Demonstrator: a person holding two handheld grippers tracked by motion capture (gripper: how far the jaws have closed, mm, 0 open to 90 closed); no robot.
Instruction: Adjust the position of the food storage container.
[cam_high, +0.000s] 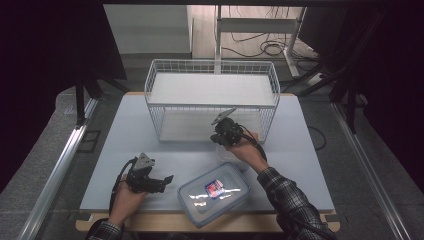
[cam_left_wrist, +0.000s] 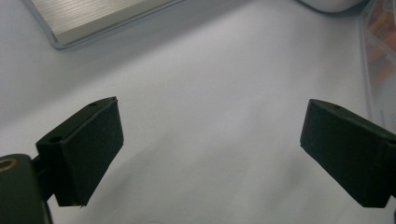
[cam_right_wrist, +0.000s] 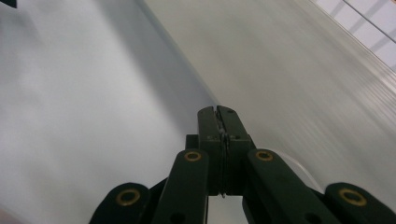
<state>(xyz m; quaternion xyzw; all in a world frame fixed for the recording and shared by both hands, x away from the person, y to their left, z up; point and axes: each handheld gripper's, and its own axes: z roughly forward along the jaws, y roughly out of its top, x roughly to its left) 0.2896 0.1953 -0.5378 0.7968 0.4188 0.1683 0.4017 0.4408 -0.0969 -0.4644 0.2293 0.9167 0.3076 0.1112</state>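
Note:
My right gripper (cam_high: 220, 141) hovers just in front of the wire basket (cam_high: 212, 95), held from the right by a hand in a plaid sleeve. Its jaws are pressed together (cam_right_wrist: 218, 113) and seem to pinch the thin rim (cam_right_wrist: 292, 163) of a clear plastic tub (cam_high: 231, 159) that sits below the hand. The table around it is blurred in the right gripper view. My left gripper (cam_high: 167, 180) rests low at the front left of the table, open, with bare table between its pads (cam_left_wrist: 212, 109). A lidded clear box (cam_high: 215, 192) with a red and blue label lies at the front centre.
The white wire basket with a pale shelf board stands at the back of the light table (cam_high: 125, 135). In the left gripper view the lidded box's edge (cam_left_wrist: 380, 60) is at the right and a pale slab corner (cam_left_wrist: 93, 18) at the top left. Dark frame posts flank the table.

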